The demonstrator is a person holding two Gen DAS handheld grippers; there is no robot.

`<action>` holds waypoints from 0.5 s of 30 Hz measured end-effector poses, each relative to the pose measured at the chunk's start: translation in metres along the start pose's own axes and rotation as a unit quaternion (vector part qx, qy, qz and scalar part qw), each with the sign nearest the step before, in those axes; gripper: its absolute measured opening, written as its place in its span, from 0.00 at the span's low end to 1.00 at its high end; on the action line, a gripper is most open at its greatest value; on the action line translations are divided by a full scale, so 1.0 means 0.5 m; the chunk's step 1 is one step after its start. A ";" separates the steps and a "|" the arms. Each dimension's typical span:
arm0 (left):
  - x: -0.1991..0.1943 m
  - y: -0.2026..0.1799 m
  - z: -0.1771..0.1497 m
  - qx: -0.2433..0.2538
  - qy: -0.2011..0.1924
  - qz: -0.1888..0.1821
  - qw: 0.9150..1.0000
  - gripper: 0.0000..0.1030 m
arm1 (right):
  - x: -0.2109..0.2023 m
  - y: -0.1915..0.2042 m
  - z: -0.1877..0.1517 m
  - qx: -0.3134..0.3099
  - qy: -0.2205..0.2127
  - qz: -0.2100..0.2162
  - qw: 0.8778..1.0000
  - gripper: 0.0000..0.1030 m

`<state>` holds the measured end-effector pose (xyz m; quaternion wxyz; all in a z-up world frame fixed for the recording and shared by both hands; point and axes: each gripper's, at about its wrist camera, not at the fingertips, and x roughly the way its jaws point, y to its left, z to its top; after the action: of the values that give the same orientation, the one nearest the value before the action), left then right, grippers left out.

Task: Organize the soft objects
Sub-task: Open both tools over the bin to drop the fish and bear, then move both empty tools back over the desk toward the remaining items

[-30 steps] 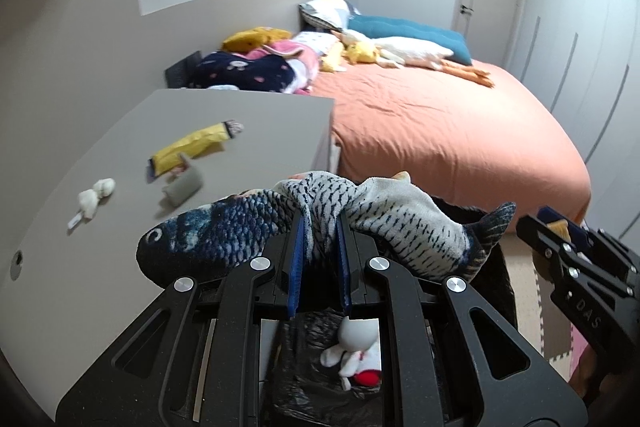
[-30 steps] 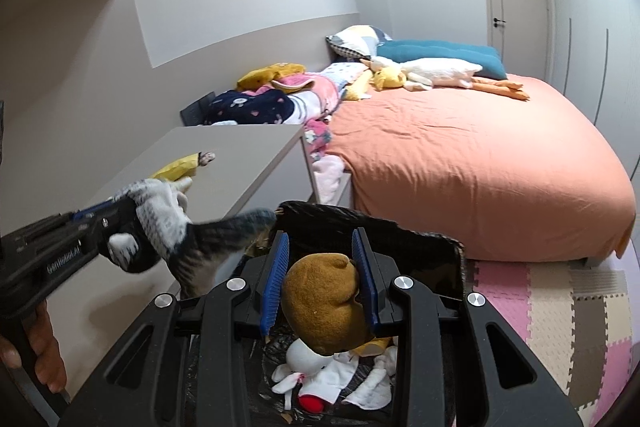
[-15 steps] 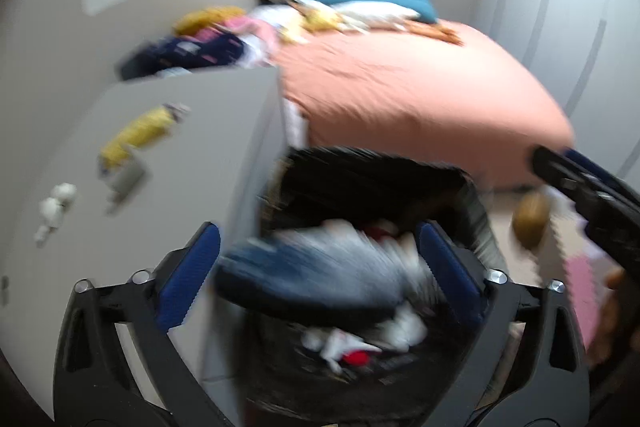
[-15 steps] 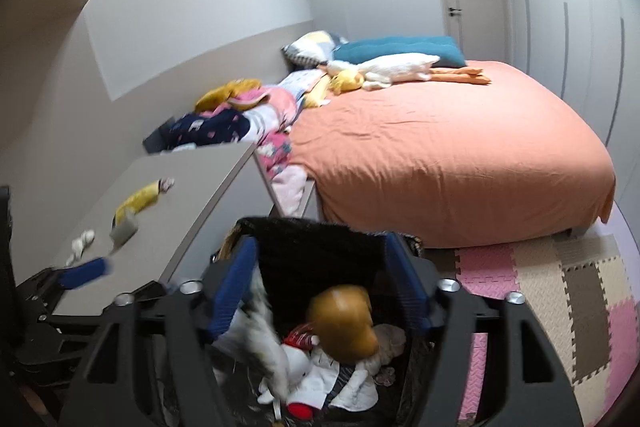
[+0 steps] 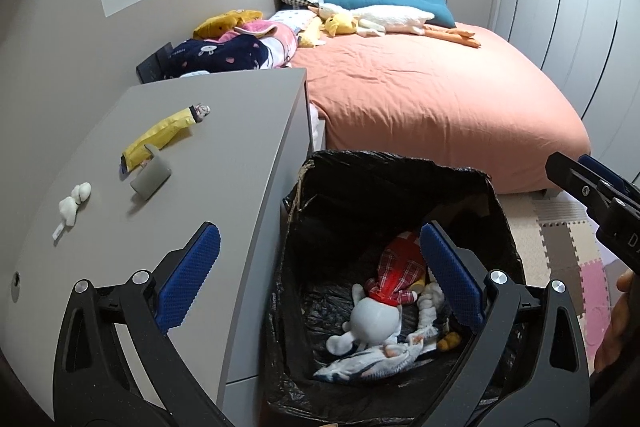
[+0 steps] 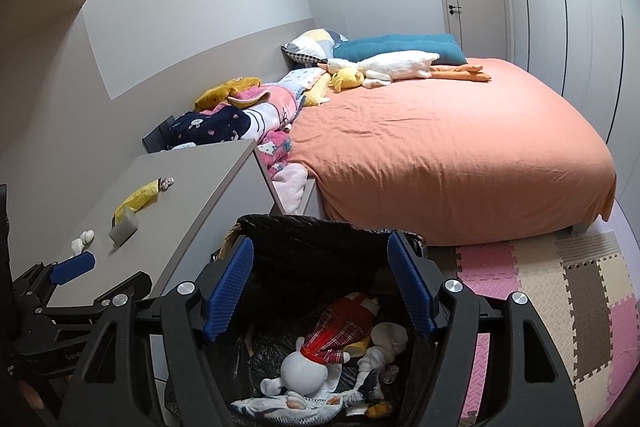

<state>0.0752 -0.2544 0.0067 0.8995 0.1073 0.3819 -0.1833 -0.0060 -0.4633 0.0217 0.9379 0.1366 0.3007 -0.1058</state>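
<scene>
Bedroom bin [image 5: 400, 179] now holds fish plush [image 5: 360, 367]; left hand-held gripper [image 5: 320, 275] wide, empty; right hand-held gripper [image 6: 320, 291] released, empty

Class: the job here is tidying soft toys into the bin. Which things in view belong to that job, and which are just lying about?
Part of the job:
- black-lined bin
- fish toy
- doll in red plaid
- small white toy on the desk

Just lying about:
- yellow umbrella
- grey holder
- bed
- floor mats

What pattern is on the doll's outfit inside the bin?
Red and white plaid on the doll's outfit, clearest in the left wrist view.
</scene>
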 end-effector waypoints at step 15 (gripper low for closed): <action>0.019 0.055 0.012 -0.012 0.005 0.012 1.000 0.94 | 0.049 0.046 0.008 -0.012 0.019 0.013 1.000 0.69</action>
<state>0.0964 -0.2336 0.0053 0.9008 0.1019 0.3877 -0.1668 0.0221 -0.4455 0.0145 0.9350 0.1316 0.3175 -0.0877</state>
